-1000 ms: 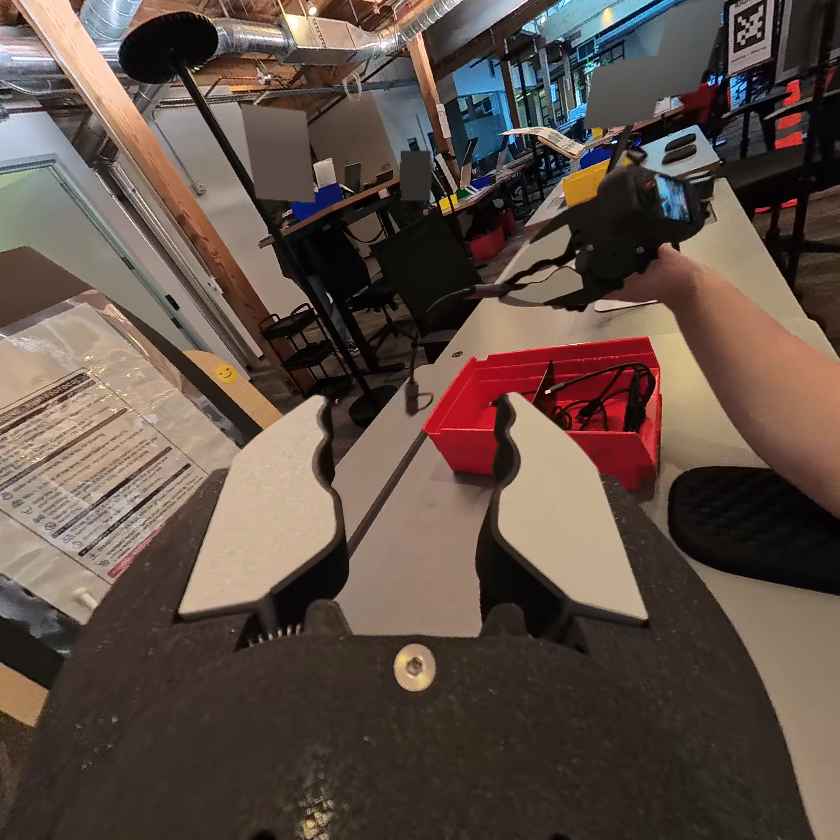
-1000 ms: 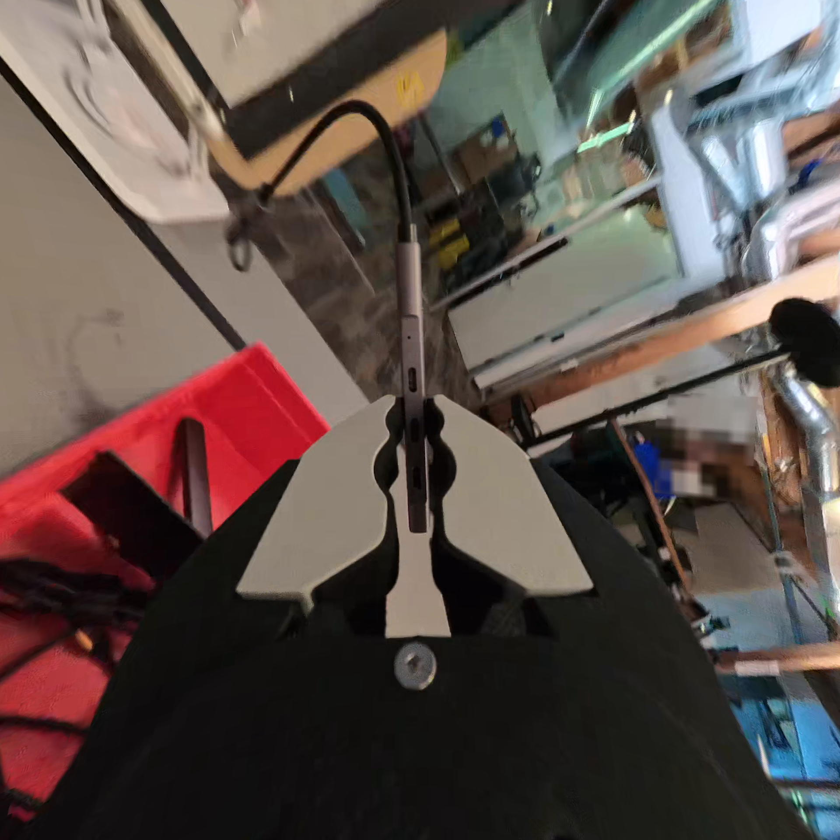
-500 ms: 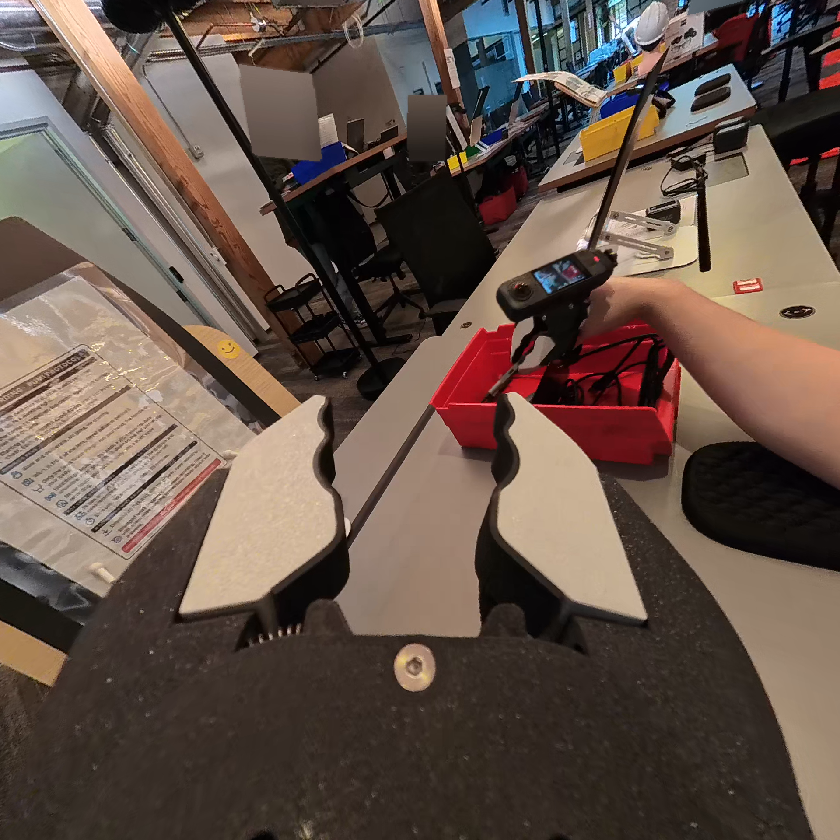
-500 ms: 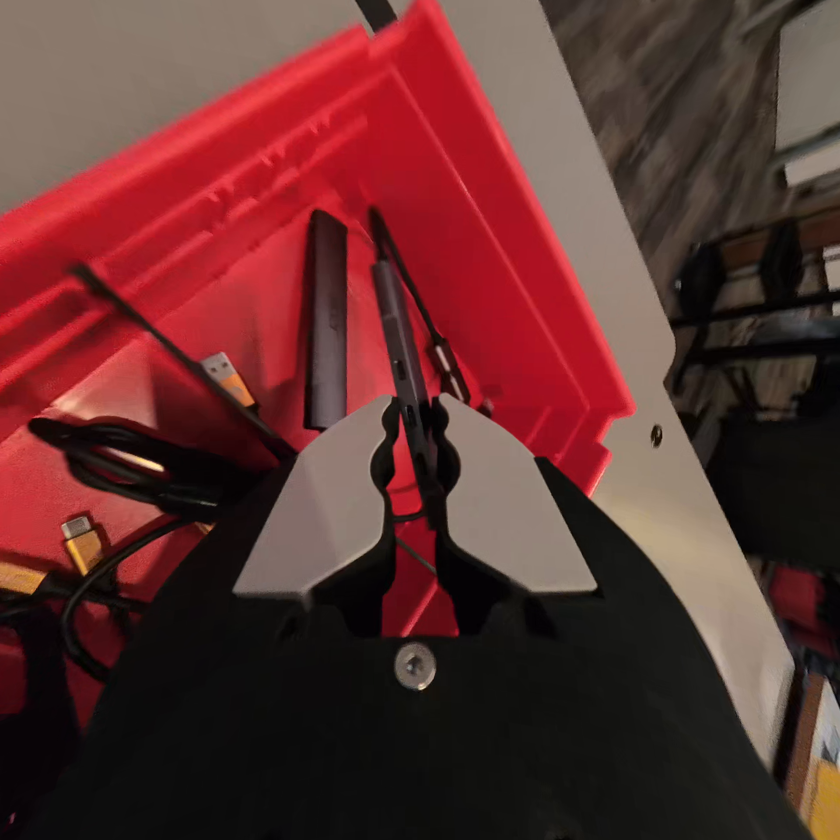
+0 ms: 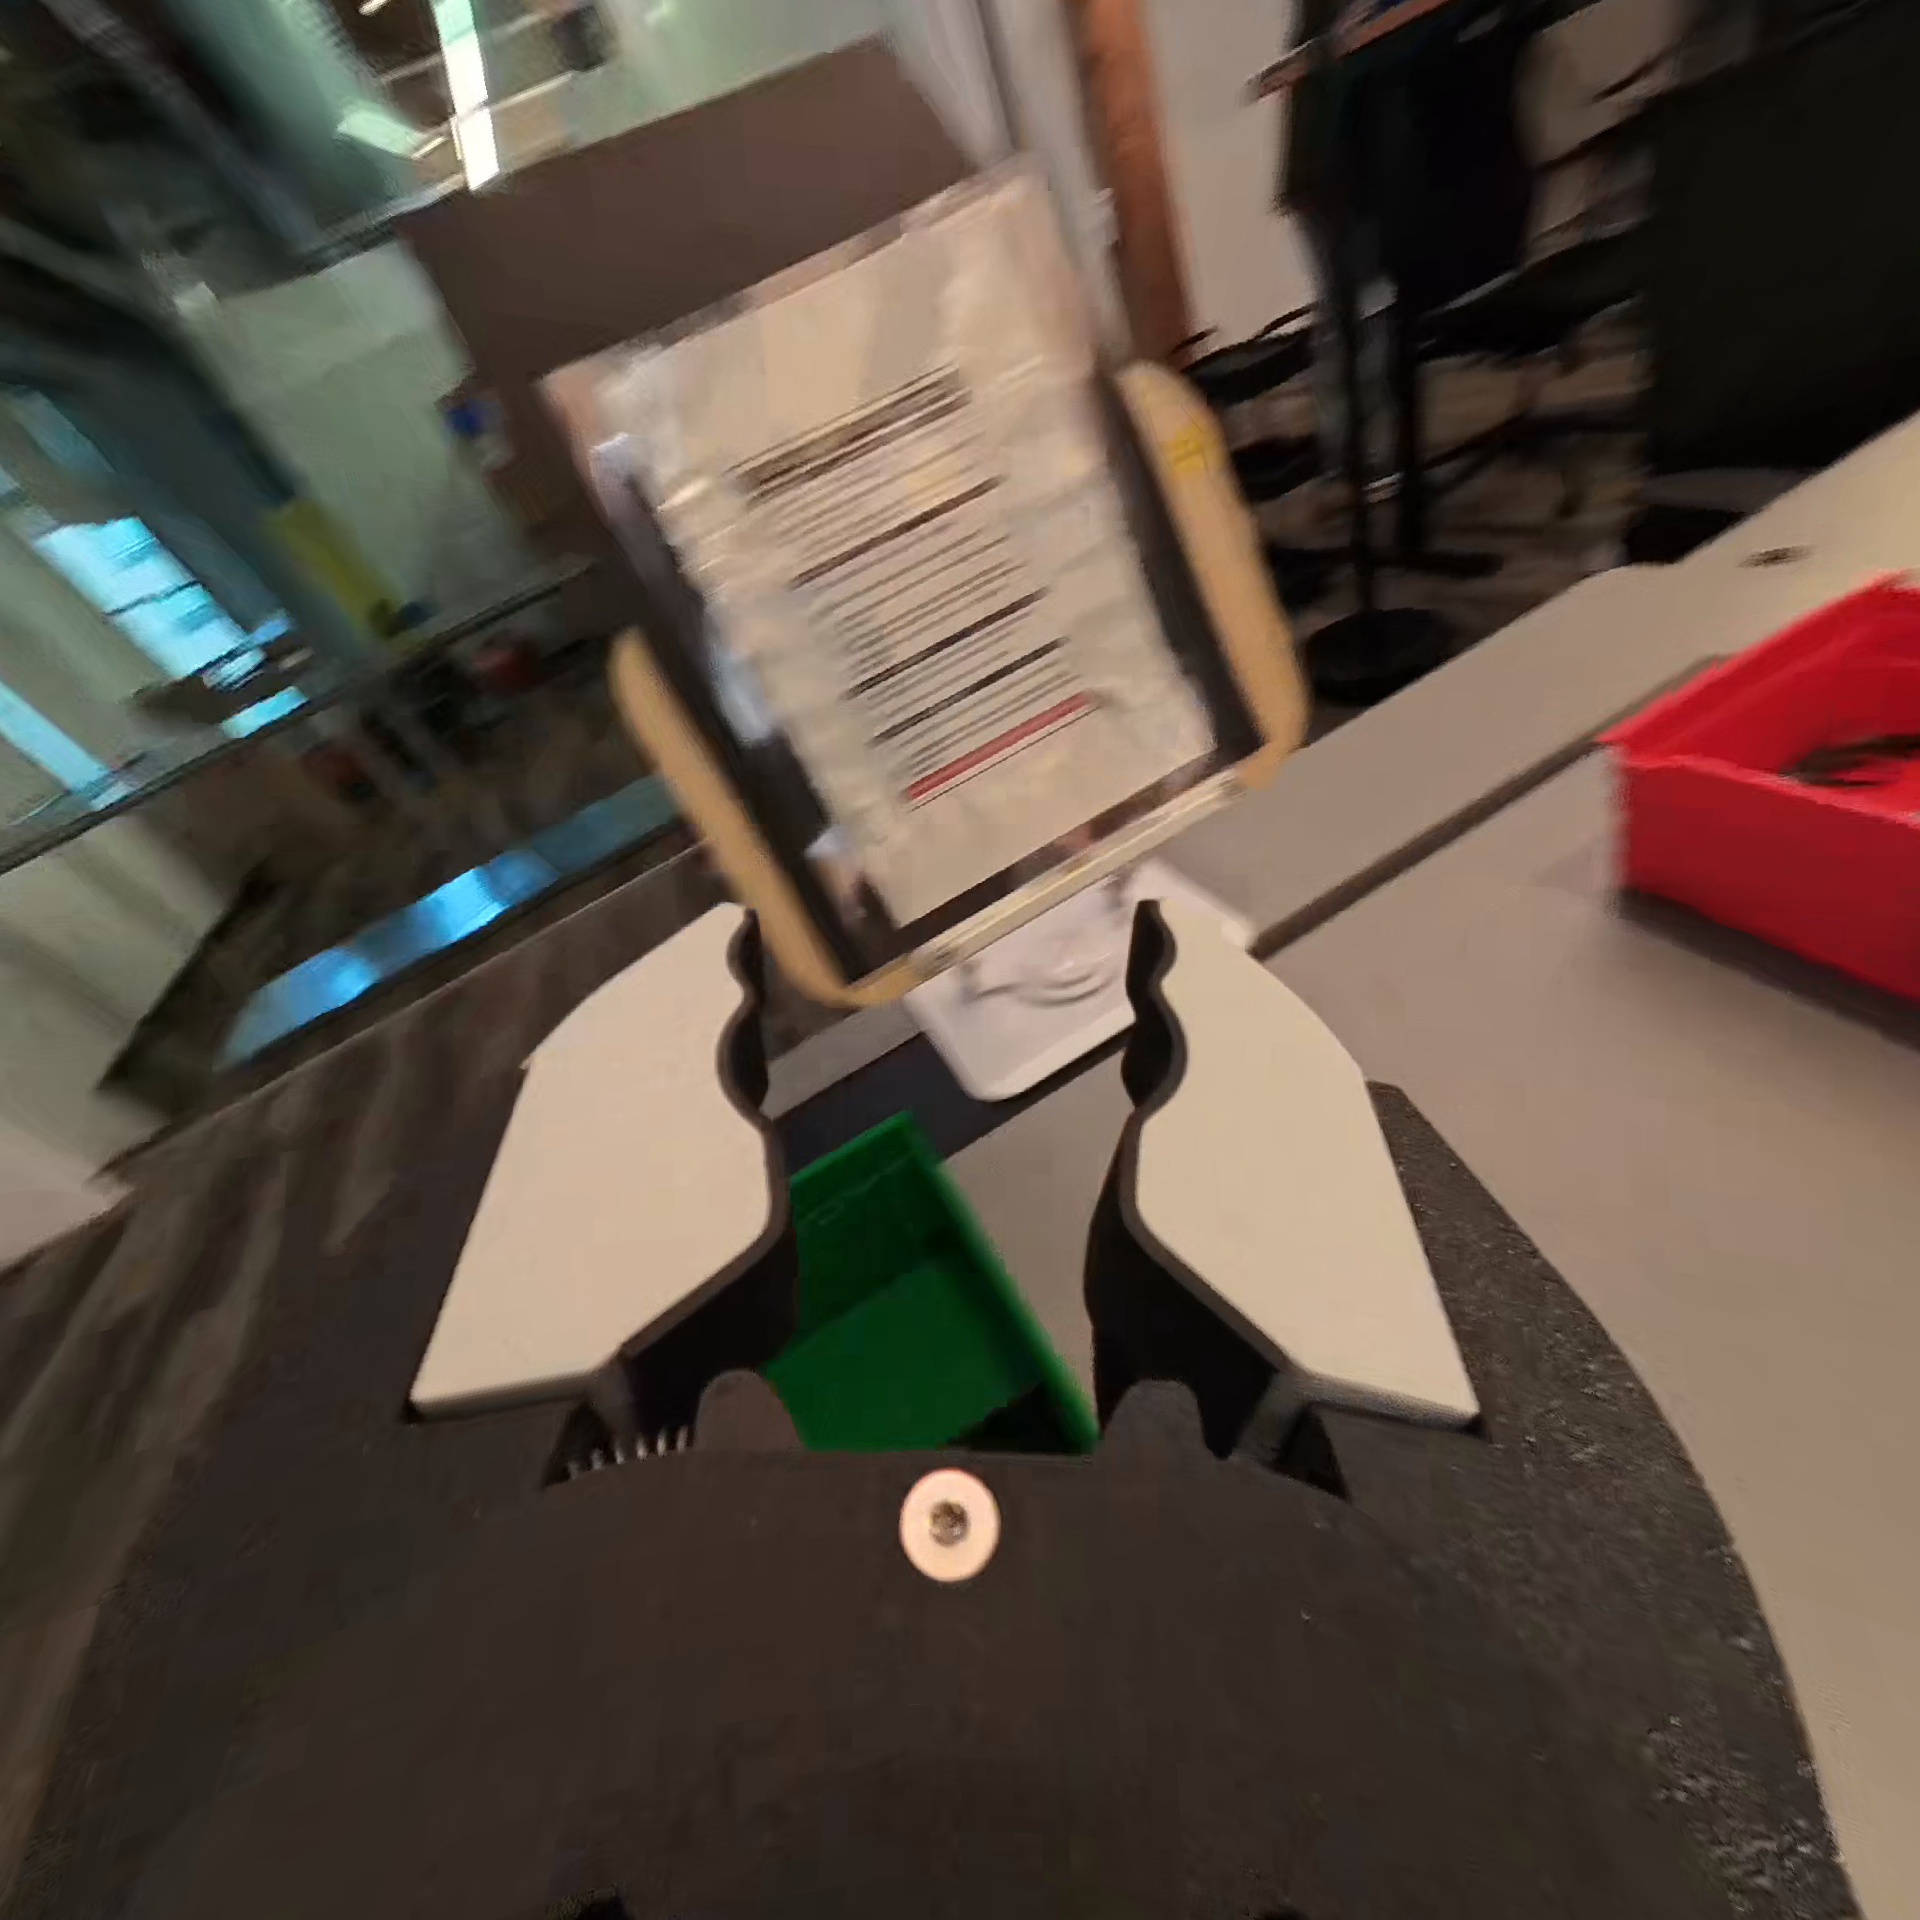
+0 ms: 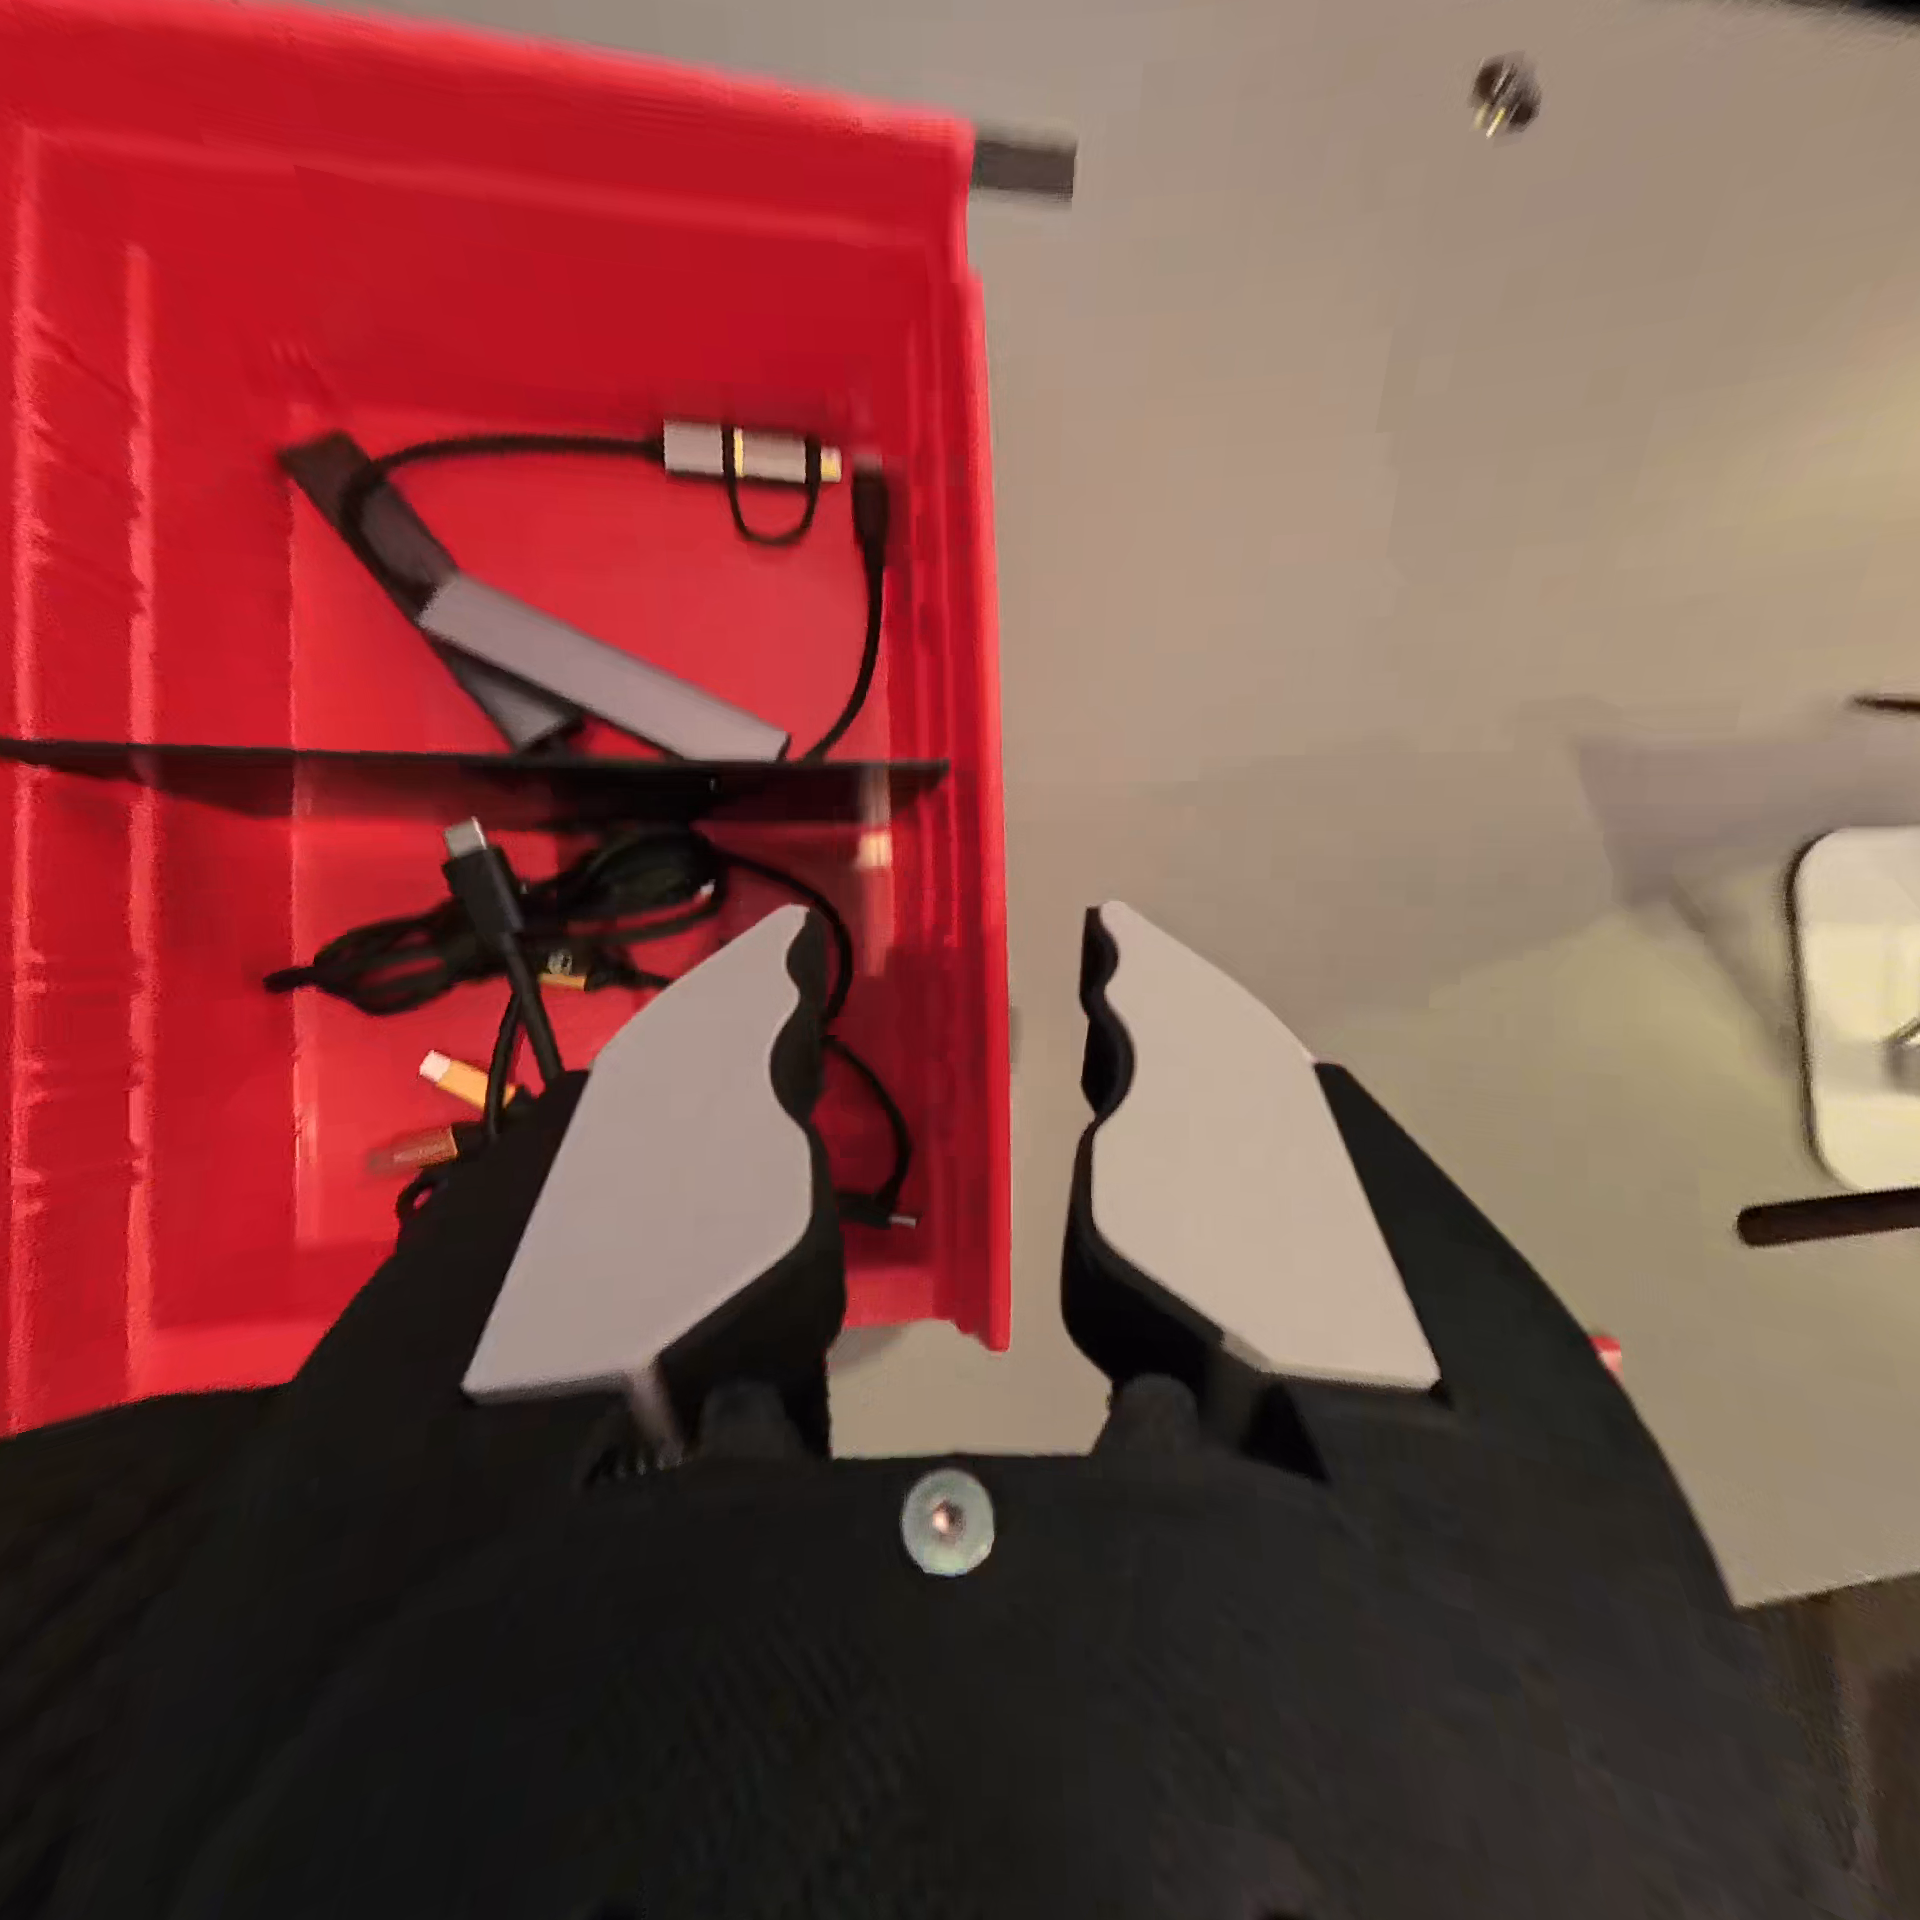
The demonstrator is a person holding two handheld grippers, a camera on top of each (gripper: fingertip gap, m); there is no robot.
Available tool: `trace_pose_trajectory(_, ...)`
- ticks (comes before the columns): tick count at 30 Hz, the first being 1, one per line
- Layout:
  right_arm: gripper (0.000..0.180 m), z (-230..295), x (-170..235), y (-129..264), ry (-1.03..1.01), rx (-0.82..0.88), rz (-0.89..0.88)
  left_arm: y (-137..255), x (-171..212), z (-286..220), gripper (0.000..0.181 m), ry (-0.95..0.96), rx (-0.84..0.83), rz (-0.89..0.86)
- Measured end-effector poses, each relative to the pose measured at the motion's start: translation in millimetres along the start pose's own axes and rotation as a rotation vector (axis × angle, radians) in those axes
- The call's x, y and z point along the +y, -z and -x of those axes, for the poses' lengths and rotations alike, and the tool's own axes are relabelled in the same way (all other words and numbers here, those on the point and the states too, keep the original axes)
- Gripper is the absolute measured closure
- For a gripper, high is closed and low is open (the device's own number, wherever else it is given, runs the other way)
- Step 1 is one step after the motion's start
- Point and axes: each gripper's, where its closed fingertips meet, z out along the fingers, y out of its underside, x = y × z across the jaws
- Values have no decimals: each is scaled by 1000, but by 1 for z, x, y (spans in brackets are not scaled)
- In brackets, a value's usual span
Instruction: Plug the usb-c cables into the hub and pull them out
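Note:
A red bin lies below my right gripper, which is open and empty over the bin's right wall. In the bin's far compartment lie two grey hubs, one with a black cord and a grey plug. A black divider splits the bin. The near compartment holds tangled black usb-c cables with orange-tipped plugs. My left gripper is open and empty, above a green bin. The red bin shows at the right of the left wrist view.
A clear sign holder with a printed sheet stands on a white base just beyond my left gripper. The white base also shows at the right in the right wrist view. The grey table lies right of the red bin. The left gripper's tips are roughly 60 centimeters from the right gripper's.
My right gripper let go of the hub, which now lies in the red bin, and opened and pulled back. My left gripper swung left toward the sign holder and the green bin.

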Motion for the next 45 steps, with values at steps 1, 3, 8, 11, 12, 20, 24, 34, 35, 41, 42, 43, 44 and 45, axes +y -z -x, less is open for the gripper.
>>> trace_pose_trajectory(1,131,-1,6,-5,-5,-8,29,6,11,23,114,17,-86,49)
trace_pose_trajectory(3,132,-4,19,-18,-20,-26,89,22,37,62,114,109,-214,154)
trace_pose_trajectory(8,146,6,51,-46,-97,-166,258,69,119,128,109,370,-383,425)
trace_pose_trajectory(11,159,14,60,-58,-155,-251,340,86,172,141,109,513,-379,606)
trace_pose_trajectory(12,163,13,64,-60,-161,-245,369,87,188,138,112,569,-344,667)
trace_pose_trajectory(20,172,25,71,-57,-56,-254,445,68,276,115,118,699,-159,1032)
trace_pose_trajectory(24,169,39,73,-54,72,-295,465,60,304,118,125,704,-159,1110)
trace_pose_trajectory(34,168,83,63,-52,210,-328,557,58,336,103,153,722,-101,1260)
trace_pose_trajectory(35,168,90,63,-50,225,-337,580,56,335,99,155,706,-85,1272)
trace_pose_trajectory(41,164,128,63,-41,325,-317,689,47,325,57,162,562,83,1381)
trace_pose_trajectory(42,165,135,62,-40,339,-317,702,47,324,51,162,522,104,1410)
trace_pose_trajectory(43,164,142,61,-40,354,-316,705,47,322,44,160,481,121,1437)
trace_pose_trajectory(44,163,149,59,-39,374,-314,705,47,320,38,156,449,138,1458)
trace_pose_trajectory(45,163,157,57,-39,389,-315,705,46,318,33,152,422,153,1475)
